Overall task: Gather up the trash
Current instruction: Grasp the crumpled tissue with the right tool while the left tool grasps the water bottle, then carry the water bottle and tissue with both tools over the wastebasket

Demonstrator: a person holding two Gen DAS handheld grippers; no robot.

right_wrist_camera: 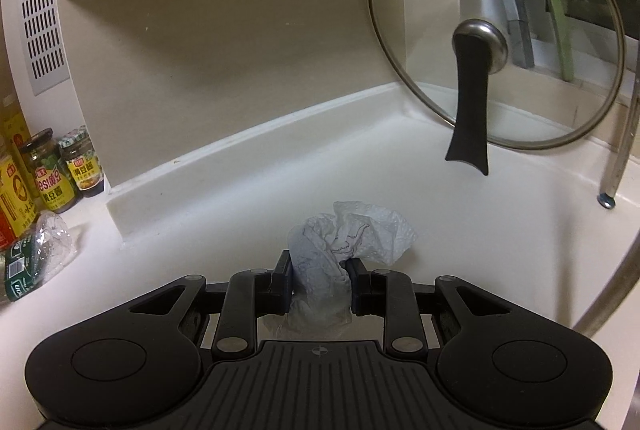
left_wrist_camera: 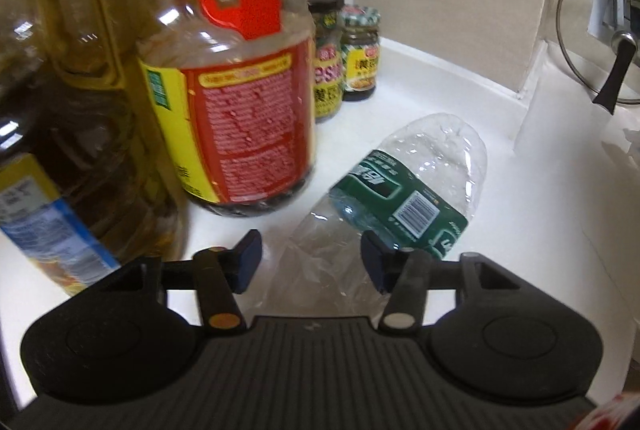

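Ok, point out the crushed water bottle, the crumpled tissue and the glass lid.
crushed water bottle [left_wrist_camera: 404, 190], left wrist view, on its green label.
crumpled tissue [right_wrist_camera: 352, 234], right wrist view, on its bunched top.
glass lid [right_wrist_camera: 480, 46], right wrist view, on its metal knob.

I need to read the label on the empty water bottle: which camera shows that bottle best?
The left wrist view. There the crushed water bottle lies close and nearly whole on the counter, green label and barcode facing up, its neck end between the left gripper fingers. The right wrist view catches only part of it, small at the left edge.
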